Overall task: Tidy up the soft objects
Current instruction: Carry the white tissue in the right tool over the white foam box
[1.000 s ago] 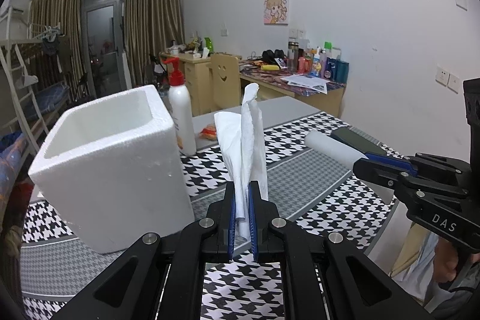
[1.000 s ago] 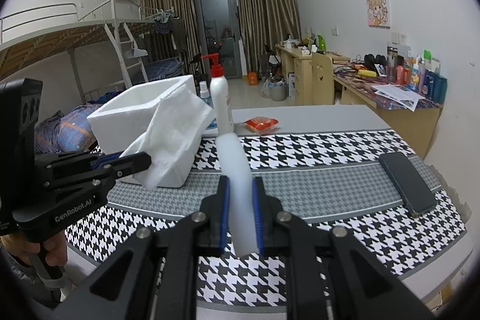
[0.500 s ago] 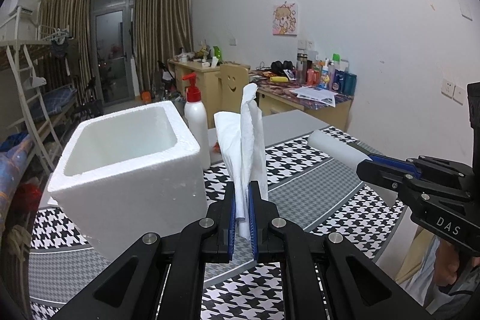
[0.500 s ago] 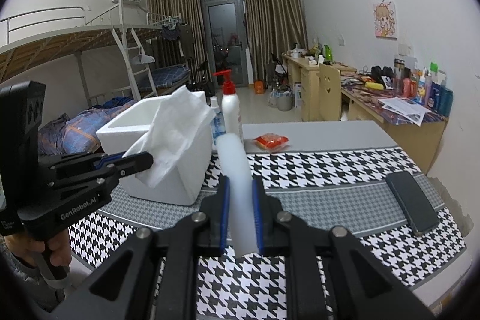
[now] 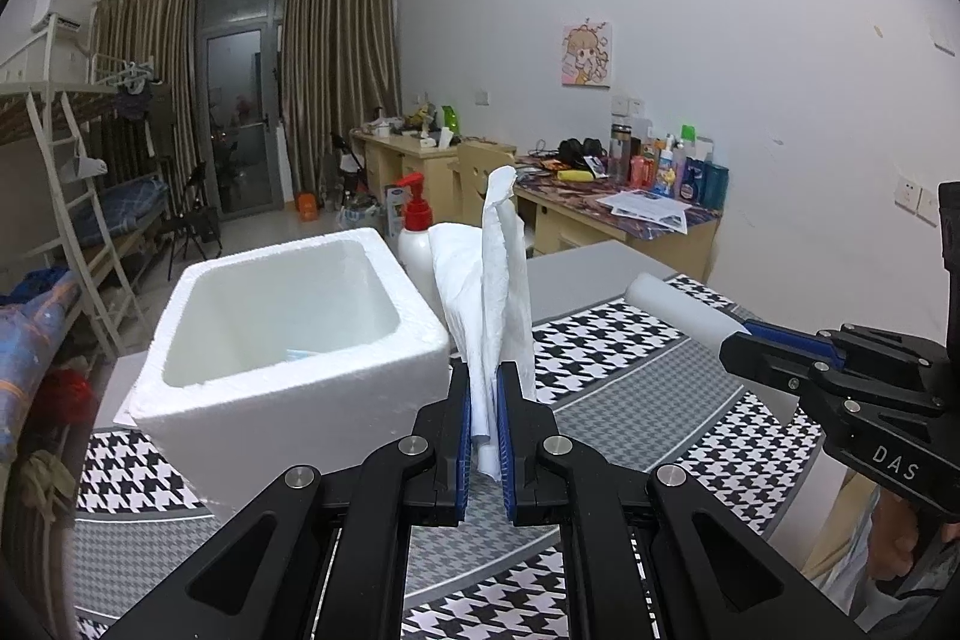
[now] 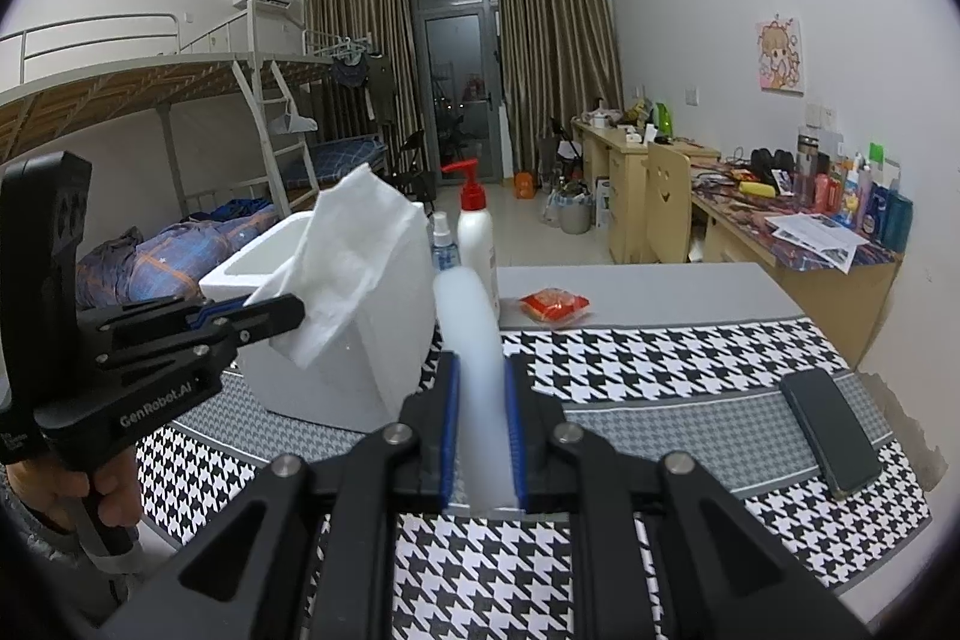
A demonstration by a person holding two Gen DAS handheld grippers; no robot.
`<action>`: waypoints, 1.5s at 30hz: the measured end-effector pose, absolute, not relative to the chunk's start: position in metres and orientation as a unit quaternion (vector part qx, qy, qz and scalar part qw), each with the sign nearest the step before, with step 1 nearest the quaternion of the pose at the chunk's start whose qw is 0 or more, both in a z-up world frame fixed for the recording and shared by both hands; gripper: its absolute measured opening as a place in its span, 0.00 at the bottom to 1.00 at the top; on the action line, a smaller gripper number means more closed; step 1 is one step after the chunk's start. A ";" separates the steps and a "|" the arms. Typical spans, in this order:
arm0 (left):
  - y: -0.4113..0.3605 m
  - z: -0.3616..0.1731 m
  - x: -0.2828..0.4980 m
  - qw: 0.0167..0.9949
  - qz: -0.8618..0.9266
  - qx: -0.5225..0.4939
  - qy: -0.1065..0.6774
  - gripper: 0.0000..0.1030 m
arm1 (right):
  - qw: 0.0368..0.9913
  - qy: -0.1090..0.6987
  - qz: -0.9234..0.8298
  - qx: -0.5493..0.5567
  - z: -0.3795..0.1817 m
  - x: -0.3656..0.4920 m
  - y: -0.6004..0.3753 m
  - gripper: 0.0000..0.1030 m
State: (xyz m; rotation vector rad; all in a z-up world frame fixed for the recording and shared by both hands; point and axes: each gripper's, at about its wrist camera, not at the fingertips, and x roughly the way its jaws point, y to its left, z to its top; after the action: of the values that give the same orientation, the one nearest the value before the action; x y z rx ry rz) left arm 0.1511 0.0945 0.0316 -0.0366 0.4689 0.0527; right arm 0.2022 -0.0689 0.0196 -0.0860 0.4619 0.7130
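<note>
Carry step: left tool [image 5: 483,418] clenched on tissue [image 5: 489,280], right tool [image 6: 483,430] gripping foam roll [image 6: 471,340]; next, over foam box [image 5: 288,316] at centre-left, release.

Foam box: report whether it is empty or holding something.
Nearly empty. The left wrist view looks into the foam box: bare white walls, with one small bluish item on the bottom, too small to identify.

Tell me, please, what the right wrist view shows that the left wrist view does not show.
Only the right wrist view shows the dark phone, the red packet and the small spray bottle. Only the left wrist view shows the inside of the foam box. Both show the box, the pump bottle, the tissue in the left gripper and the white foam roll in the right gripper.
</note>
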 end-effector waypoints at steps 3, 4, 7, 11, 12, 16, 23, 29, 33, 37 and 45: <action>0.099 0.034 0.152 0.973 0.033 -0.020 0.229 0.08 | 0.908 0.226 0.349 -0.042 0.020 0.205 -0.065 0.17; 0.101 0.036 0.152 0.973 0.037 -0.020 0.227 0.08 | 0.908 0.226 0.350 -0.042 0.021 0.205 -0.063 0.17; 0.105 0.039 0.154 0.973 0.044 -0.020 0.224 0.08 | 0.907 0.224 0.354 -0.041 0.023 0.207 -0.061 0.17; 0.113 0.043 0.156 0.974 0.054 -0.022 0.219 0.08 | 0.906 0.220 0.359 -0.039 0.028 0.210 -0.056 0.17; 0.114 0.044 0.157 0.974 0.055 -0.023 0.218 0.08 | 0.906 0.219 0.361 -0.039 0.028 0.211 -0.055 0.17; 0.119 0.047 0.160 0.975 0.060 -0.027 0.214 0.08 | 0.903 0.216 0.370 -0.043 0.032 0.214 -0.045 0.17; 0.129 0.051 0.160 0.975 0.081 -0.031 0.206 0.08 | 0.896 0.214 0.385 -0.050 0.035 0.219 -0.031 0.17; 0.135 0.056 0.162 0.975 0.094 -0.036 0.199 0.08 | 0.891 0.213 0.398 -0.048 0.040 0.222 -0.021 0.17; 0.140 0.057 0.160 0.975 0.101 -0.035 0.194 0.08 | 0.887 0.211 0.407 -0.050 0.042 0.221 -0.014 0.17; 0.145 0.059 0.160 0.975 0.108 -0.039 0.192 0.08 | 0.884 0.213 0.413 -0.051 0.043 0.224 -0.007 0.17; 0.154 0.060 0.163 0.972 0.125 -0.052 0.194 0.08 | 0.879 0.212 0.423 -0.056 0.049 0.225 0.007 0.17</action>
State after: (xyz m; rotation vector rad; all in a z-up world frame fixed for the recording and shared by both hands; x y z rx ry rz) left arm 0.1631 0.1541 0.0597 -0.1059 0.3919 0.2523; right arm 0.2246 0.0073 0.0493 -0.1172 0.4426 0.8818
